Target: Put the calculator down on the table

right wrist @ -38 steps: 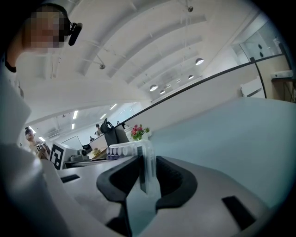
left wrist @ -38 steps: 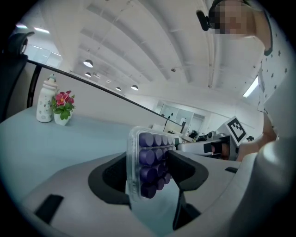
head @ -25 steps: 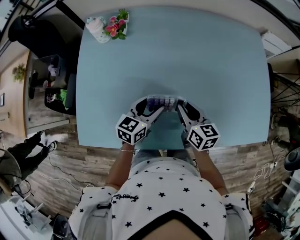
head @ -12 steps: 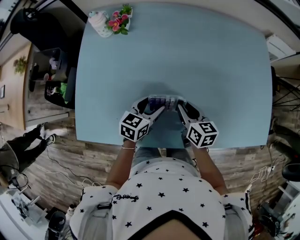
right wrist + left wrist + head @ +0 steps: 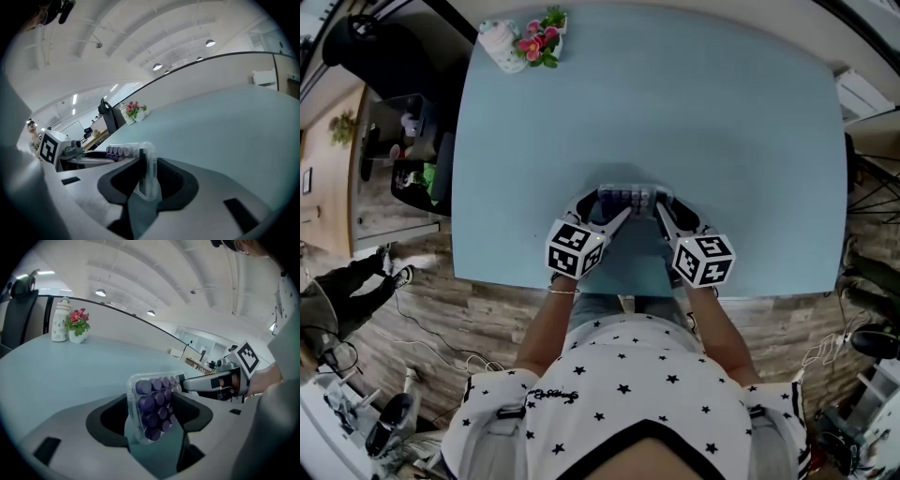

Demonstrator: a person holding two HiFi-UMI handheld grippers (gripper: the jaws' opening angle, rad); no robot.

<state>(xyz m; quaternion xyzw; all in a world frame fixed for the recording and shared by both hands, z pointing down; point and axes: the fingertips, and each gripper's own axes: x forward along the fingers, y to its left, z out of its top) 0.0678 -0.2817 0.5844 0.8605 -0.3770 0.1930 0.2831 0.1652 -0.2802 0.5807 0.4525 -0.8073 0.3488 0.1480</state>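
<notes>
A small calculator [image 5: 628, 199] in a clear case with purple keys sits between my two grippers, just above or on the pale blue table [image 5: 722, 112]; I cannot tell whether it touches. In the left gripper view its key face [image 5: 152, 411] spans the jaws of my left gripper [image 5: 153, 404], whose jaws are opening, pads still at its edges. From the right gripper view I see it edge-on [image 5: 146, 173], with my right gripper [image 5: 147, 176] shut across its thin side. From above, the left gripper [image 5: 609, 204] and right gripper [image 5: 667, 204] meet at it.
A white bottle [image 5: 497, 42] and a small pot of pink flowers [image 5: 539, 42] stand at the table's far left corner. A dark chair [image 5: 431, 178] is beside the left edge. The table's near edge [image 5: 628, 292] runs just behind the grippers.
Both grippers have sunk a little toward the table with the calculator between them. The calculator stays at the same spot on the table's near middle.
</notes>
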